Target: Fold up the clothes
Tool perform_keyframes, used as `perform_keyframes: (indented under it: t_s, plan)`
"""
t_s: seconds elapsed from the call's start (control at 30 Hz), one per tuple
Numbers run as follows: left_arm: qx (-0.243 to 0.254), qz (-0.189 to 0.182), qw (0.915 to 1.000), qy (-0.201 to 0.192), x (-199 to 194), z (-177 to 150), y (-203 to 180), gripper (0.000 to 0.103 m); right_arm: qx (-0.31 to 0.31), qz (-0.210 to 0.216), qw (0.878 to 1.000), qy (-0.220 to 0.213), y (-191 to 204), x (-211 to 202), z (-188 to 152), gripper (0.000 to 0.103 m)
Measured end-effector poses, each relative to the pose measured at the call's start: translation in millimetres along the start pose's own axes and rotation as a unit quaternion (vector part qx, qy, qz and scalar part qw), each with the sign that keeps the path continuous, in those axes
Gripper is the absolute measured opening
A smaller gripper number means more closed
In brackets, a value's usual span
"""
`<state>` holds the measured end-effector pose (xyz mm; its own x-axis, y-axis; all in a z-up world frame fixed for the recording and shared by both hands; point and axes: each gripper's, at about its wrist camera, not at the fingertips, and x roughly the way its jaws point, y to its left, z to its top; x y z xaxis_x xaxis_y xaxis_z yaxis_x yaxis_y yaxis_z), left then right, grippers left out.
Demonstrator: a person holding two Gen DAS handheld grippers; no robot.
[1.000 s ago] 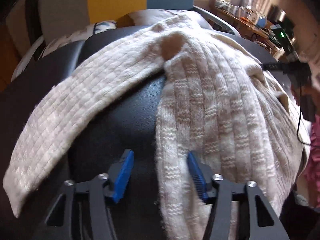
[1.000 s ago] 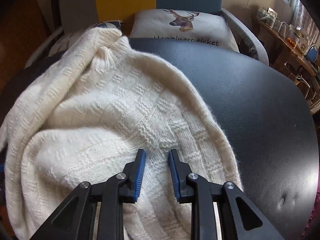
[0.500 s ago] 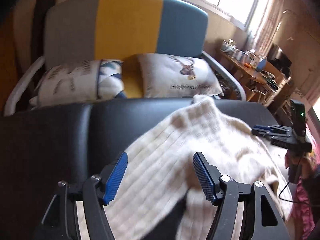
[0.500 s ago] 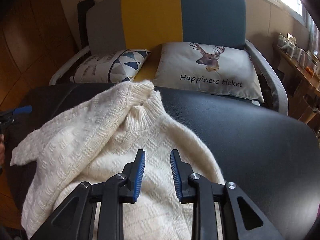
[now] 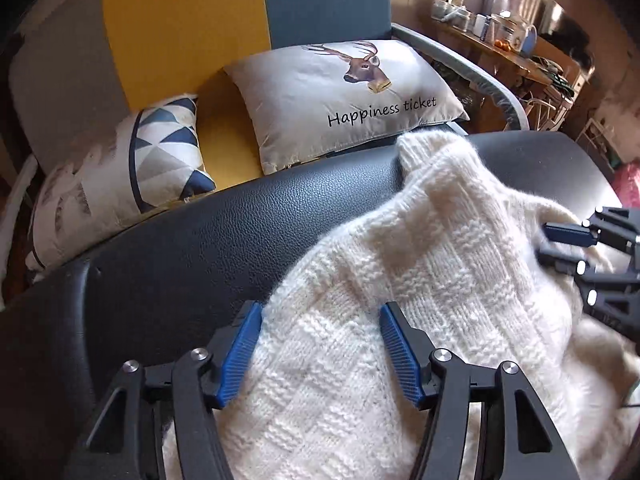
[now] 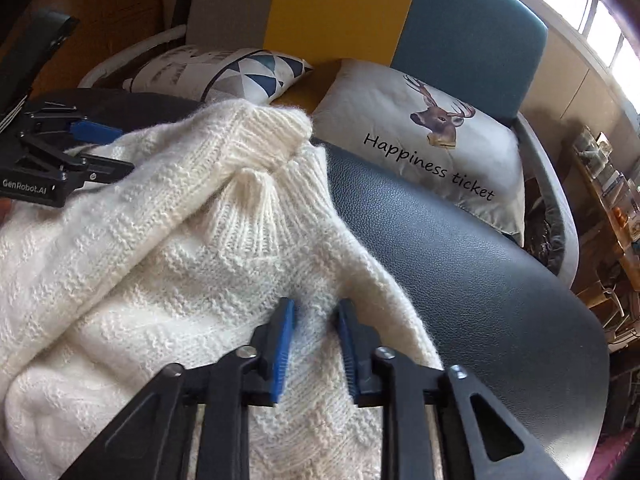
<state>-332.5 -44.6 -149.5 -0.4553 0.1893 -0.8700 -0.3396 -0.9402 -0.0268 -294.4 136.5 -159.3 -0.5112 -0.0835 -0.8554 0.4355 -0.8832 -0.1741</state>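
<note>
Our left tongs (image 5: 320,316) are closing with the cream sweater's (image 5: 420,280) knit between their pads, our right tongs (image 6: 314,312) pinch a fold of it, and it lies bunched on the black tabletop (image 5: 200,248).

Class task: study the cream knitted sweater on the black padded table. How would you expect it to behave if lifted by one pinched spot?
The sweater would probably sag and drape: it already lies in soft folds and humps. Its thick, chunky knit suggests some weight, so free parts would likely hang and drag on the table. The fuzzy yarn looks grippy, so it seems unlikely to slip from the tongs.
</note>
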Motion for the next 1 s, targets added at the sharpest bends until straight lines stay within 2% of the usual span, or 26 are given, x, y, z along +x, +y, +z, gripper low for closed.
perform_keyframes:
  t_s: [0.03,0.1,0.27,0.33,0.4,0.43,0.5,0.57,0.67,0.8,0.9,1.0]
  plan:
    - [-0.003,0.001,1.0,-0.003,-1.7,-2.7,2.1,0.048,-0.003,-0.007,1.0,-0.002,-0.1,-0.9,-0.7,0.008]
    - [-0.011,0.002,0.9999,-0.008,-4.6,-7.9,8.0,0.045,-0.002,-0.026,1.0,-0.006,-4.0,-1.2,-1.7,0.004]
    - [-0.031,-0.01,0.9994,-0.012,-4.1,-10.7,21.5,0.045,0.007,-0.066,0.998,0.005,-21.9,7.7,-3.0,0.004]
    - [-0.018,0.006,0.9997,-0.014,-5.1,-11.6,17.0,0.045,-0.012,-0.085,0.996,0.01,-19.3,10.1,-3.2,0.004]
    - [-0.023,0.013,0.9996,-0.013,-6.6,-13.2,18.1,0.046,-0.009,-0.085,0.996,0.007,-20.2,10.1,-4.2,0.005]
    - [-0.033,0.011,0.9993,-0.011,-8.0,-14.1,21.3,0.046,-0.008,-0.087,0.996,0.007,-20.6,9.0,-4.2,0.006]
    - [-0.065,0.007,0.9978,-0.006,-15.0,-18.8,30.8,0.046,-0.009,-0.097,0.995,0.01,-20.9,5.9,-3.5,0.016]
    - [-0.097,-0.006,0.995,-0.019,-37.3,-30.2,41.4,0.045,0.009,-0.076,0.997,0.012,-22.3,-7.6,-3.8,0.02]
    - [-0.135,-0.034,0.9891,-0.046,-81.5,-56.6,52.4,0.047,0.051,-0.013,0.998,-0.039,-18.8,-54.0,-17.8,0.02]
    - [-0.164,-0.096,0.9804,-0.052,-133.2,-123.1,50.8,0.063,0.075,0.067,0.993,-0.06,-1.3,-108.0,-57.2,0.021]
    - [-0.169,-0.108,0.9793,-0.028,-151.2,-180.2,38.2,0.063,0.086,0.101,0.991,-0.034,12.0,-130.5,-99.2,0.023]
    - [-0.183,-0.125,0.9751,-0.005,-159.6,-229.5,20.7,0.063,0.104,0.124,0.987,0.012,22.1,-135.6,-141.5,0.023]
